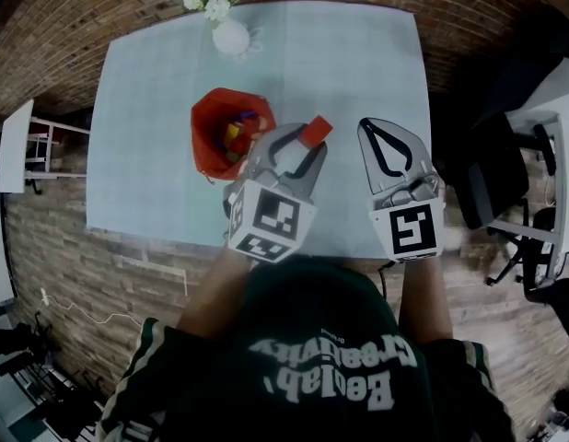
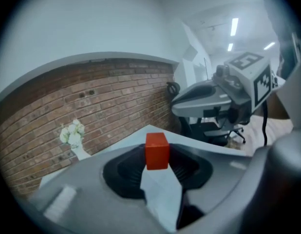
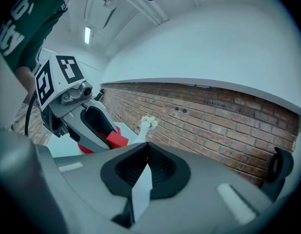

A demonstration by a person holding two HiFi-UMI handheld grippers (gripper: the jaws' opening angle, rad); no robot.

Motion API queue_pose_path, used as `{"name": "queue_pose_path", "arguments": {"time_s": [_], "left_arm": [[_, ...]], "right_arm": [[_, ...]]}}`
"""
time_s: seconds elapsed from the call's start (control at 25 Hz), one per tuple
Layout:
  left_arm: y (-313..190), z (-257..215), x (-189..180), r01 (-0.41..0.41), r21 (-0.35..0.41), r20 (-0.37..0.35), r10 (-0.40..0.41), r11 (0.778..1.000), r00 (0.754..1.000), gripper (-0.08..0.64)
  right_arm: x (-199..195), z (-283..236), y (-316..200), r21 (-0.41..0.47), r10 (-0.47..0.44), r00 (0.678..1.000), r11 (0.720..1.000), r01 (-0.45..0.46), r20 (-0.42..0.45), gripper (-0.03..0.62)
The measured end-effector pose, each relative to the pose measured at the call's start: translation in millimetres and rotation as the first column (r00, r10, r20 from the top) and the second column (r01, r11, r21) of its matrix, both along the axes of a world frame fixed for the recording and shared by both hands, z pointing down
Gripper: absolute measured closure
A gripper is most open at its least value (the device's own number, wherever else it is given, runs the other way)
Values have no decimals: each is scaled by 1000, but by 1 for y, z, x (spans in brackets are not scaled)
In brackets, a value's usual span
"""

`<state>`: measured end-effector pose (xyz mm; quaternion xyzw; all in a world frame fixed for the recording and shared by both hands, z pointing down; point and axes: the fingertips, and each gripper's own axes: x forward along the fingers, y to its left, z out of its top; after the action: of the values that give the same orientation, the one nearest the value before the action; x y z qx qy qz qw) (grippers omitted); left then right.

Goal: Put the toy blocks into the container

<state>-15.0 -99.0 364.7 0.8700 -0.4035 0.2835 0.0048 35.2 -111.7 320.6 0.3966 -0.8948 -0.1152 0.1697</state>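
**ME:** L claw (image 1: pixel 307 142) up over the table (image 1: pixel 358 53), jaws clamped on a red block (image 2: pixel 156 151). Block sits at the jaw tips, gripped by two opposite sides, top edge poking above them. From the head view it's just R of the container (image 1: pixel 207 118), not over its mouth.

**DESK:** Describe the container.

**ME:** Red, soft-sided, open at the top, standing on the table. Several coloured blocks (image 1: pixel 235 134) lie inside, too small to count.

**DESK:** And the other claw?

**ME:** R claw (image 3: pixel 146 146) has its jaws closed tip to tip, nothing btwn them. It hangs farther R of the container, beyond the L claw. The two claws are side by side but apart, approx. level w/ each other.

**DESK:** Anything else in shot?

**ME:** White vase (image 1: pixel 231 37) w/ white flowers, behind the container near the table's far edge. Brick wall (image 2: pixel 116 96) beyond that. Black chair (image 1: pixel 501 178) well R of the container, off the table.
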Motion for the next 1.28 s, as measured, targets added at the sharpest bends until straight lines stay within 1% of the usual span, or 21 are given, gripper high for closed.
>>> {"name": "queue_pose_path", "arguments": {"time_s": [0.12, 0.28, 0.36, 0.44, 0.56, 0.72, 0.8, 0.84, 0.88, 0.92, 1.04, 1.12, 1.16, 1.2, 1.24, 1.28], "left_arm": [[0, 2, -41, 76, -8, 4, -76, 997, 997, 413], [2, 2, -97, 177, -10, 7, -177, 984, 984, 413], [5, 4, -119, 213, -13, 9, -213, 977, 977, 413], [8, 6, -133, 233, -13, 9, -233, 972, 973, 413], [9, 8, -143, 240, -6, 3, -240, 971, 971, 413], [3, 10, -148, 239, -2, 9, -239, 971, 971, 413], [-1, 9, -150, 239, 21, 17, -240, 971, 971, 410], [-2, 9, -151, 241, 35, 22, -241, 970, 970, 368], [-3, 10, -151, 238, 42, 25, -239, 970, 971, 265], [-4, 10, -151, 233, 40, 26, -234, 972, 972, 232], [-5, 12, -151, 217, 26, 30, -218, 976, 976, 221], [-7, 9, -151, 211, 30, 23, -211, 977, 977, 222], [-7, 6, -150, 206, 43, 14, -207, 978, 978, 241], [-7, 1, -149, 201, 63, 4, -201, 978, 980, 333], [-6, -3, -147, 191, 83, -4, -192, 978, 981, 525], [-4, -6, -145, 177, 95, -12, -177, 980, 984, 557]], "right_arm": [[-44, 0, -2, -1, -81, 997, 997, 81, -4, 586], [-101, 0, 0, 3, -184, 983, 983, 184, -3, 586], [-124, 0, 3, 4, -220, 975, 975, 220, -15, 586], [-139, 0, 8, 3, -242, 970, 970, 242, -22, 586], [-149, 1, 11, 0, -256, 966, 967, 256, -26, 586], [-151, 3, 5, -5, -250, 968, 968, 250, -32, 586], [-151, 5, 3, -15, -249, 968, 969, 249, -38, 586], [-152, 6, 3, -21, -251, 967, 968, 250, -45, 586], [-152, 8, 3, -25, -252, 966, 968, 251, -51, 586], [-152, 8, 4, -26, -252, 966, 968, 251, -55, 586], [-151, 8, 3, -25, -241, 969, 970, 240, -58, 586], [-150, 6, 2, -26, -235, 970, 972, 234, -54, 586], [-149, 5, 1, -26, -233, 971, 972, 232, -52, 586], [-148, 5, 0, -26, -230, 972, 973, 229, -51, 586], [-147, 4, 0, -25, -227, 973, 974, 226, -50, 586], [-147, 4, 0, -23, -224, 973, 975, 223, -50, 586]]}}
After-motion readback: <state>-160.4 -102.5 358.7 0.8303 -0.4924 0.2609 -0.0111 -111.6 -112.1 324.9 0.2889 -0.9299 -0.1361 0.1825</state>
